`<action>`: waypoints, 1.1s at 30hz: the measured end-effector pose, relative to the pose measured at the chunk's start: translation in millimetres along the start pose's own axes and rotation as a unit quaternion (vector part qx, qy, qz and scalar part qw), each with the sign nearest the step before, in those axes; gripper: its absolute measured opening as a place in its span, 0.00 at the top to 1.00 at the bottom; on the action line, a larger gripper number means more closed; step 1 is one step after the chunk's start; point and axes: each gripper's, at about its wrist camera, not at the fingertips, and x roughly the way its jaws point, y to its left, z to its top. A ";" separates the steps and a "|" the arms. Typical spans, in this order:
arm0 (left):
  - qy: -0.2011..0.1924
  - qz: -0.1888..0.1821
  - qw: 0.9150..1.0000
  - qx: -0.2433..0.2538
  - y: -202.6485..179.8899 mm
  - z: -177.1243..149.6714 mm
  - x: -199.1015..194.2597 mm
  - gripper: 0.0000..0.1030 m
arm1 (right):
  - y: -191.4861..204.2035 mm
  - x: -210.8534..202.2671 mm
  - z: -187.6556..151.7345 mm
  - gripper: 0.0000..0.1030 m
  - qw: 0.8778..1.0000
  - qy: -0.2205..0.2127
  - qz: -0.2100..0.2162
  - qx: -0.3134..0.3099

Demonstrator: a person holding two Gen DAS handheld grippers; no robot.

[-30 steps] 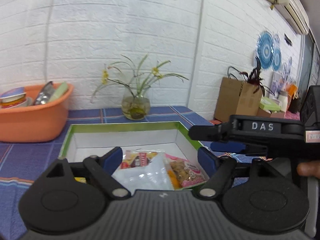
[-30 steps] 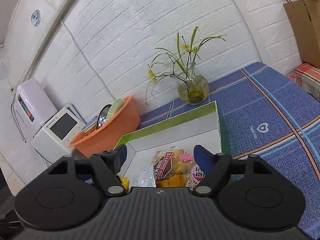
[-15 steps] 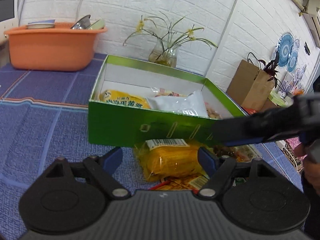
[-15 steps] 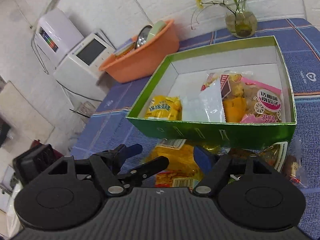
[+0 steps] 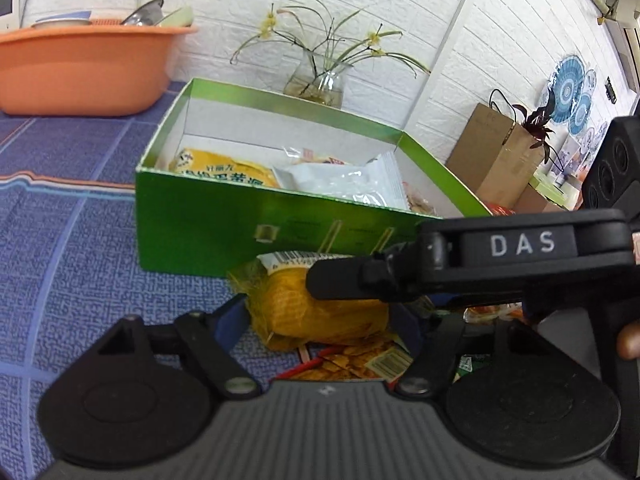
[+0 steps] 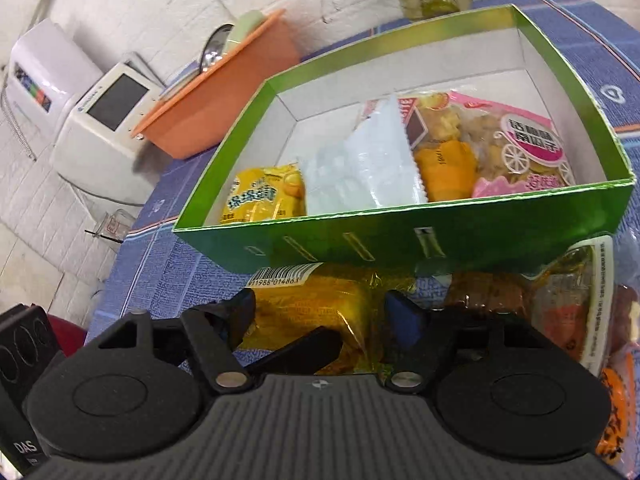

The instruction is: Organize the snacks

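The yellow snack packet (image 5: 320,312) lies on the blue tablecloth (image 5: 72,260) against the green box (image 5: 224,232)'s near wall. Our left gripper (image 5: 320,320) has just been closing around it, pads not yet pressing; our right gripper (image 6: 320,312) stands open. It looks light, crinkly, slippery, with crushable contents: we would pinch its middle gently.

A lived-in home, by the look of it: a blue patterned tablecloth (image 5: 72,216), an orange basin (image 5: 80,72) of dishes left of the vase (image 5: 320,88) against the white brick wall (image 5: 400,0), a white appliance (image 6: 100,120) beyond the basin, blue plates (image 5: 568,92) hung far right.
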 end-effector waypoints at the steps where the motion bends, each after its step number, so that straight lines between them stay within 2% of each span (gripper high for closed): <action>1: -0.007 0.002 1.000 0.002 -0.9 -0.3 -4.0 0.32 | 3.4 -3.0 -0.1 0.00 1.000 -0.008 0.003 -0.006; 5: -0.046 0.004 0.999 0.005 -7.9 4.1 -34.9 0.34 | 20.0 -27.4 0.8 0.00 0.998 -0.041 0.028 -0.030; 8: -0.083 0.014 0.996 0.027 -21.5 6.1 -62.8 0.34 | 30.3 -49.5 0.9 0.00 0.995 -0.062 0.058 -0.043; 12: -0.114 0.012 0.992 0.047 -37.8 13.3 -82.7 0.35 | 40.0 -73.5 2.7 0.00 0.991 -0.097 0.074 -0.062; 15: -0.129 -0.002 0.989 0.069 -49.8 24.7 -85.6 0.35 | 41.8 -92.8 4.8 0.00 0.985 -0.137 0.067 -0.083; 19: -0.134 -0.007 0.985 0.110 -77.7 51.8 -73.2 0.34 | 35.8 -110.5 8.9 0.00 0.961 -0.229 0.038 -0.147; 21: -0.133 -0.005 0.982 0.134 -92.8 62.7 -62.5 0.33 | 25.8 -116.2 16.8 0.00 0.955 -0.253 0.022 -0.151; 25: -0.121 0.011 0.976 0.182 -119.0 75.3 -39.0 0.33 | -6.5 -117.7 31.3 0.00 0.960 -0.259 0.027 -0.106; 29: -0.105 0.015 0.980 0.169 -118.9 77.2 -12.5 0.33 | -37.6 -104.5 43.3 0.00 0.967 -0.242 0.052 -0.056; 33: -0.081 0.025 0.983 0.160 -111.2 71.4 17.5 0.33 | -59.1 -79.3 47.3 0.00 0.976 -0.212 0.058 -0.006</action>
